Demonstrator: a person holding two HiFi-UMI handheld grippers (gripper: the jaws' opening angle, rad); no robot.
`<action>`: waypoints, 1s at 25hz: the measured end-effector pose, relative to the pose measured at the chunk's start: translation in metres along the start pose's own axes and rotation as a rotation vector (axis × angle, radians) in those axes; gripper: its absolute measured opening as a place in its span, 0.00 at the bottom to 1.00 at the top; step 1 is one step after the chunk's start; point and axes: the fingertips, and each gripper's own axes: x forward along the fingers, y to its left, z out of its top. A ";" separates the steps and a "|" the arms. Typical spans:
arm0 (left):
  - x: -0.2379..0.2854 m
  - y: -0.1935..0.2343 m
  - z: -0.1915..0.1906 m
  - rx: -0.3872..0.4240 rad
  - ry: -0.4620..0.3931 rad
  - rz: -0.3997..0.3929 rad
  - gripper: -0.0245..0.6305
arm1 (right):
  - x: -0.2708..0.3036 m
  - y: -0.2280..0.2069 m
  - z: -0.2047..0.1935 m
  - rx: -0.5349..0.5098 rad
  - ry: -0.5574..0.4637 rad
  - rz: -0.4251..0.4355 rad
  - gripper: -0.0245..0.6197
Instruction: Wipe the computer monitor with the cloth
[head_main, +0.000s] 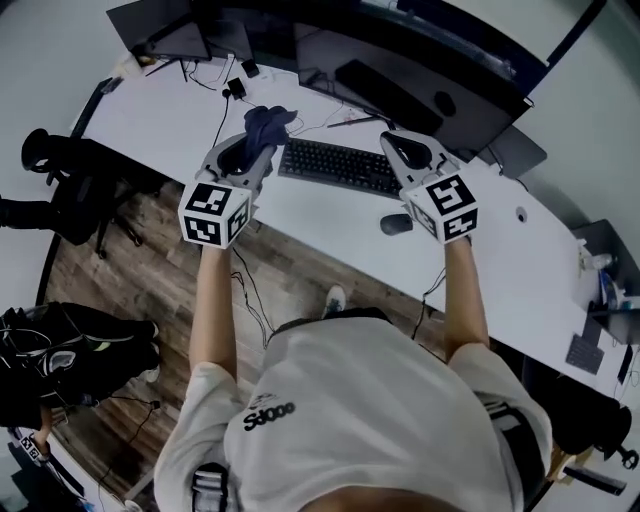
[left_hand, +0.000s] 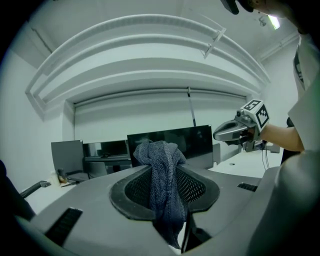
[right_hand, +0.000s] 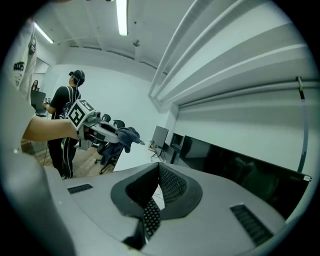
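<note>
The person stands at a white desk (head_main: 300, 215) with both grippers raised over it, and the wiping has not begun. The left gripper (left_hand: 165, 170) has its jaws closed tight on a dark blue cloth (left_hand: 161, 155). The cloth is bunched into a wad that pokes out past the jaw tips and also trails down between them. Seen from above, the wad hangs over the desk near the left end of the keyboard (head_main: 338, 166), short of the big dark monitor (head_main: 400, 80) and not touching it.

The right gripper (right_hand: 158, 166) is held out over the right end of the keyboard, near the mouse (head_main: 396, 223). Its jaw tips are brought together with nothing between them.

To my eye this is the approach step: the cloth is in hand and the screen has yet to be reached. The next move calls for carrying the left gripper forward and up until the wad, not the hard jaw tips, presses on the glass. It then needs sweeping across in even strokes with light pressure. Because the cloth is so bunched, only a small patch will wipe at a time, and the screen may rock if pushed hard.
</note>
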 end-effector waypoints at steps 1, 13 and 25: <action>0.011 0.007 0.004 -0.003 -0.006 0.002 0.24 | 0.008 -0.011 -0.001 0.014 -0.007 -0.006 0.04; 0.119 0.098 0.004 -0.056 -0.025 -0.041 0.24 | 0.076 -0.078 -0.001 0.195 -0.105 -0.105 0.04; 0.245 0.225 0.036 -0.013 -0.095 -0.142 0.24 | 0.174 -0.108 -0.024 0.179 0.112 -0.274 0.04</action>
